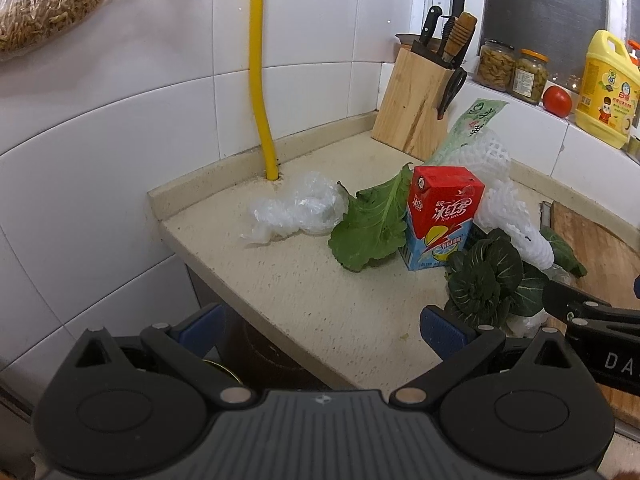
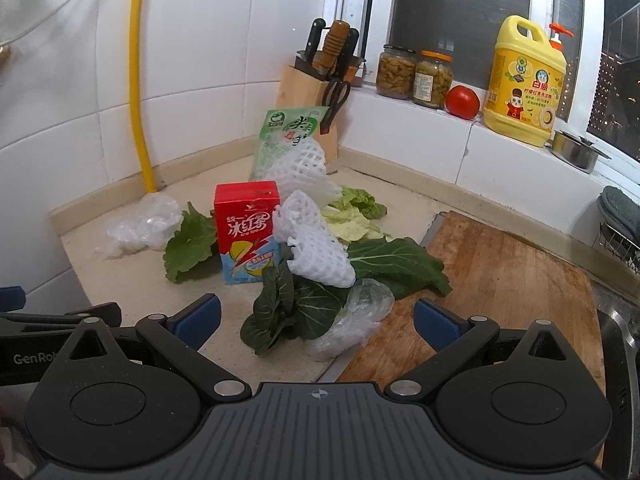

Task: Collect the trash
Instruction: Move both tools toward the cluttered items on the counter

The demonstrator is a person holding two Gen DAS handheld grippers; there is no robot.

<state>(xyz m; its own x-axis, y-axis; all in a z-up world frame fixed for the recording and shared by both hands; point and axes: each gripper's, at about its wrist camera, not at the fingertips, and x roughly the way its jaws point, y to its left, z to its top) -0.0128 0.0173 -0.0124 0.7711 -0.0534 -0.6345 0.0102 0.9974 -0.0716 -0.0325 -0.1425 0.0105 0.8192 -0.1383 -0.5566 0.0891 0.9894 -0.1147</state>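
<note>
Hovering low over the near edge of the beige worktop [image 1: 304, 280], the left hand-held gripper [image 1: 320, 330] has its blue-padded jaws spread wide with nothing between them. The right hand-held gripper [image 2: 316, 318] is equally wide and empty, poised just short of the trash pile.

Trash sits clustered mid-worktop. A red-and-blue drink carton [image 2: 248, 232] stands upright at the centre. Just left of it lies a light green leaf [image 2: 190, 246], and beyond that a crumpled clear plastic bag [image 2: 144, 222] near the foot of a yellow pipe [image 2: 138, 80] that runs up the tiled wall. To the carton's right, a white foam fruit net [image 2: 316, 248] leans against it; a second foam net [image 2: 298, 164] sits behind, resting on a green snack wrapper [image 2: 288, 128]. Dark green leafy scraps [image 2: 288, 308] lie in front of the carton, nearest the right jaws, touching another crumpled clear plastic wrap [image 2: 356, 316] that overlaps the edge of a wooden cutting board [image 2: 500, 292]. Pale cabbage pieces [image 2: 354, 216] lie farther back.

A wooden knife block [image 2: 308, 92] stands in the corner. On the window ledge: two glass jars [image 2: 416, 74], a tomato [image 2: 462, 102], a yellow detergent jug [image 2: 524, 80].

From the left wrist view, part of the right tool shows at the right edge.
</note>
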